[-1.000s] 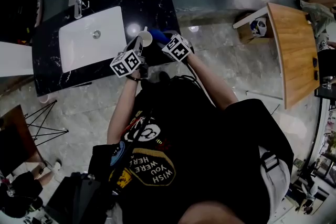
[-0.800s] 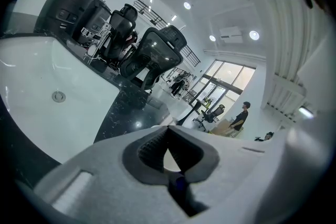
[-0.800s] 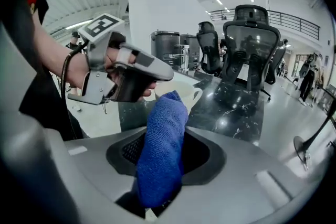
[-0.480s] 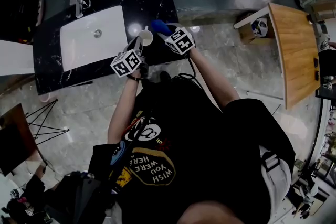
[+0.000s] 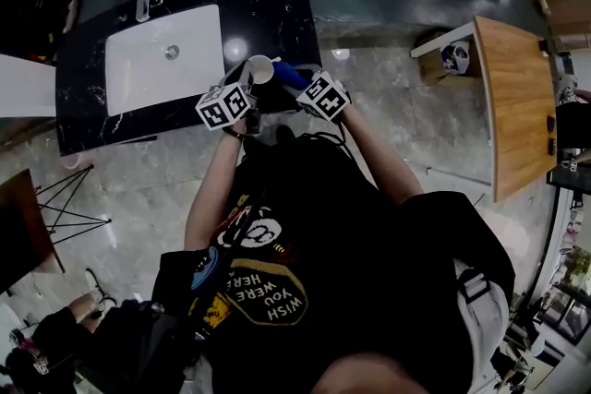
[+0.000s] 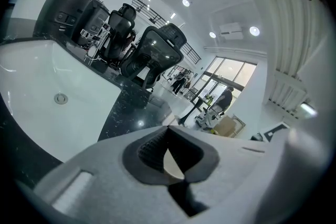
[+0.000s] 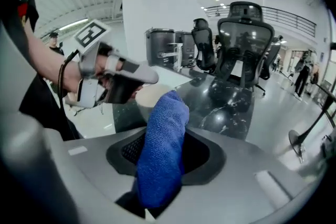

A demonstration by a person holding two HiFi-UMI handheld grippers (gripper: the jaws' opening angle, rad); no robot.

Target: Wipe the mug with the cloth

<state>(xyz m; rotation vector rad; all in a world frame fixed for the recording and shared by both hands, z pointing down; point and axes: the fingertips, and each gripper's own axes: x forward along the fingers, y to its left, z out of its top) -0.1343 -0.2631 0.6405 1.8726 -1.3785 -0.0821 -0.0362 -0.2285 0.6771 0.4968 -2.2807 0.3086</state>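
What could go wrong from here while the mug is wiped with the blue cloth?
1. The left gripper seems to pinch the mug by only a thin slice of its wall, so a push from the cloth might twist it loose over the hard black counter.
2. The cloth is a narrow roll in the right gripper, so its bare fingers might knock the mug instead of wiping it.

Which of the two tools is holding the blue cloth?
The right tool, its jaws clamped on the cloth; the left tool grips the mug instead.
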